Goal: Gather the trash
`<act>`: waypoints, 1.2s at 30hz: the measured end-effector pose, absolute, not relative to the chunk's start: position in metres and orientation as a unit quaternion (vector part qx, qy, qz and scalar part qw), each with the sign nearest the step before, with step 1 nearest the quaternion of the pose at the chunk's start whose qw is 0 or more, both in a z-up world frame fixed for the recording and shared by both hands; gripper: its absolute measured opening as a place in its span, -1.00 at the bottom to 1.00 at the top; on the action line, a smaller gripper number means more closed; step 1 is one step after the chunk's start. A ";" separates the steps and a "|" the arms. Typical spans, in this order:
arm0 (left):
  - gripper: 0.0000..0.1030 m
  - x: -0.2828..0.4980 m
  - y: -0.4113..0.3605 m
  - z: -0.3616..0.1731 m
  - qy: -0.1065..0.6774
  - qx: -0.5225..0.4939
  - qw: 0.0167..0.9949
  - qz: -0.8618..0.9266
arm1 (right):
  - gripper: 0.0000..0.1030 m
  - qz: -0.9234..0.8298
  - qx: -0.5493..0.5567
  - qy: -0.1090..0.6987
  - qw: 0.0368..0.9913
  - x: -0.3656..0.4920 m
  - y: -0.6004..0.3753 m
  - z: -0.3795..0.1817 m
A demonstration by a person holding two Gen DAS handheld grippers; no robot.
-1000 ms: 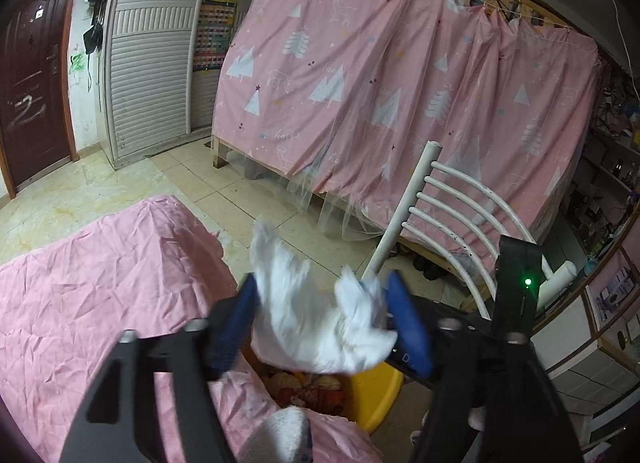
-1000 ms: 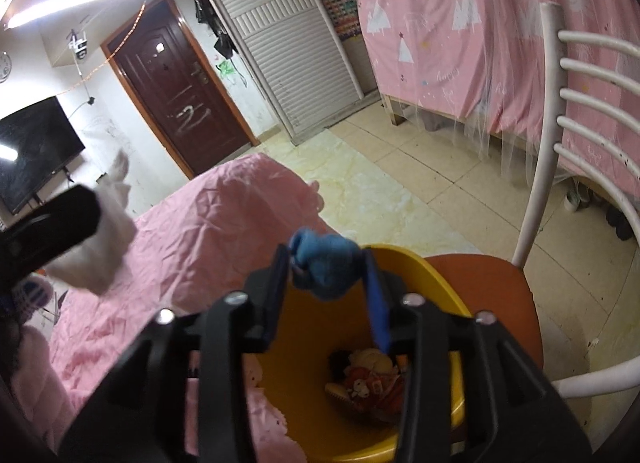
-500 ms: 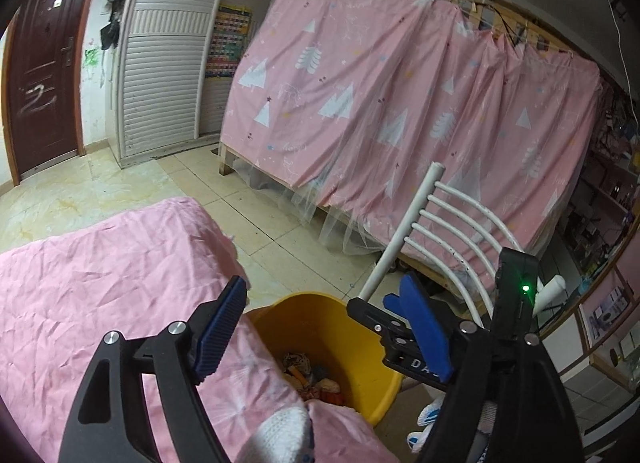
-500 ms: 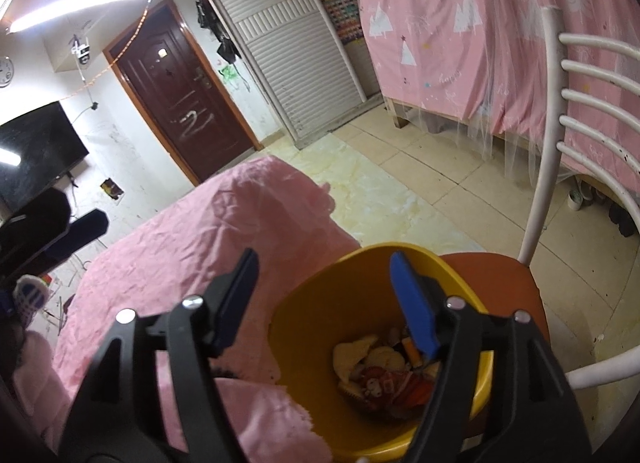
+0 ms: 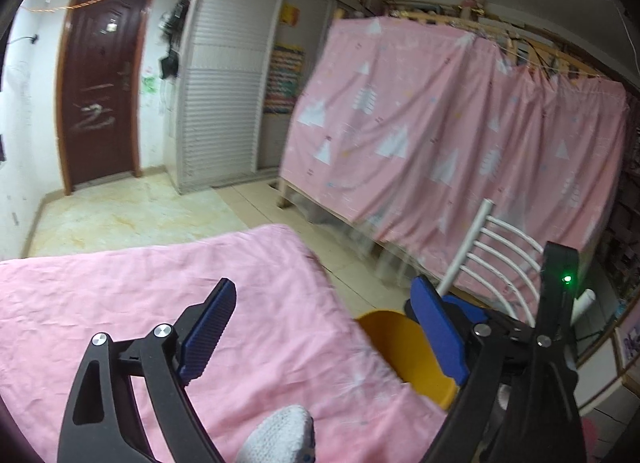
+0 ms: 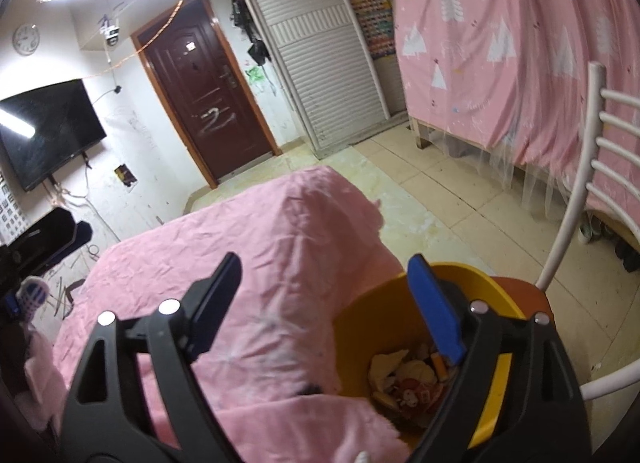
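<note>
Pink sheet (image 6: 248, 263) covers the table, nothing left on the stretch in view. White-backed chair (image 6: 568, 239) stands at the table edge, carrying the yellow bin (image 6: 492, 291) on its seat so drops are a short reach. Trash (image 6: 404, 375) lies in the bin bottom: wrappers, paper scraps. Right gripper (image 6: 324, 299) above the bin, jaws have just been opening, nothing between them. Left gripper (image 5: 324, 327) over the sheet beside the bin, jaws likewise just opening, wide apart and empty

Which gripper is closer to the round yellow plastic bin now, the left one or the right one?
Right. The right gripper hangs open at the yellow bin's rim, looking in. The left gripper is open over the pink cloth, beside the bin.
</note>
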State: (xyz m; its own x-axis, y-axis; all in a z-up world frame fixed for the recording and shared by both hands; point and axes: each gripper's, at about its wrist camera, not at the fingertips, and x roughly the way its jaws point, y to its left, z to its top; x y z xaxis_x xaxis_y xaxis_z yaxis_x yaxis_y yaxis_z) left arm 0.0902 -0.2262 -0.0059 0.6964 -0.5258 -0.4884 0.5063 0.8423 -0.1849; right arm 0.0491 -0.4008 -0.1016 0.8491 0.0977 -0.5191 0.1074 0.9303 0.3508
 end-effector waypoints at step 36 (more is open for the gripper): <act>0.61 0.076 -0.046 0.005 0.225 -0.046 0.967 -0.109 | 0.73 0.116 0.092 0.268 0.952 0.075 -0.247 -0.061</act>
